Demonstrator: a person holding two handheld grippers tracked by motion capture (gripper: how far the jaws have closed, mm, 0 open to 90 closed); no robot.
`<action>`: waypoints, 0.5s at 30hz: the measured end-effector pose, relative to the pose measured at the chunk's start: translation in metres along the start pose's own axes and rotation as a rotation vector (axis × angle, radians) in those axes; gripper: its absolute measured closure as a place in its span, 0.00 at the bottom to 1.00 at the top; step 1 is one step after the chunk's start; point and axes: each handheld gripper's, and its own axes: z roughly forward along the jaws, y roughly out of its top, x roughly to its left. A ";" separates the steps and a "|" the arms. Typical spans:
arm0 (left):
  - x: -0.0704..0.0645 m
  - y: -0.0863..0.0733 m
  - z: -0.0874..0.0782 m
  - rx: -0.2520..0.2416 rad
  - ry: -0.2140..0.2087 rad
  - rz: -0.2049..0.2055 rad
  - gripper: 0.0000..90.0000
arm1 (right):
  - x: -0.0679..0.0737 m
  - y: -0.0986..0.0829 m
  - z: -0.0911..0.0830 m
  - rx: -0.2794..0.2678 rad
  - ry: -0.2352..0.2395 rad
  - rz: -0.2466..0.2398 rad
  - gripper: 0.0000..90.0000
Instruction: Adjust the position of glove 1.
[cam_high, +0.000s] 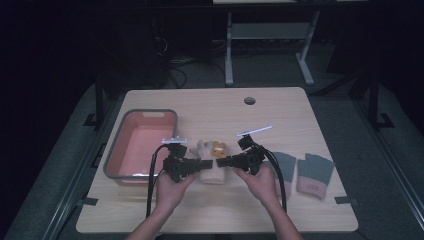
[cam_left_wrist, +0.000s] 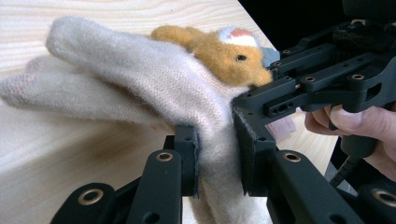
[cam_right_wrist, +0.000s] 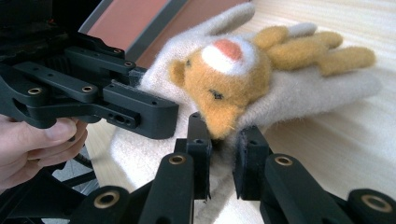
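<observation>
A cream knitted glove (cam_high: 212, 172) with an orange bear (cam_high: 218, 149) sewn on it lies on the wooden table (cam_high: 225, 210), fingers pointing away. My left gripper (cam_high: 207, 164) comes in from the left and is shut on the glove's cuff. In the left gripper view the cuff (cam_left_wrist: 217, 158) is pinched between the black jaws, with the bear (cam_left_wrist: 219, 51) beyond. My right gripper (cam_high: 220, 162) comes in from the right and is shut on the glove's edge just under the bear's snout (cam_right_wrist: 222, 135). The two grippers' tips almost meet over the cuff.
A pink bin with a grey rim (cam_high: 123, 130) stands to the left of the glove. Two grey gloves with pink cuffs (cam_high: 315, 172) lie at the right. A round cable hole (cam_high: 249, 100) is at the table's far edge.
</observation>
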 end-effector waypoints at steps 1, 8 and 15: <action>0.000 0.003 -0.002 0.000 -0.006 0.004 0.80 | 0.002 0.002 -0.001 -0.005 -0.002 -0.003 0.87; 0.000 0.011 -0.010 -0.011 -0.022 0.003 0.80 | 0.010 0.013 -0.006 -0.004 -0.012 -0.025 0.88; 0.001 0.018 -0.019 -0.021 -0.028 0.001 0.80 | 0.020 0.024 -0.008 -0.006 -0.016 -0.042 0.89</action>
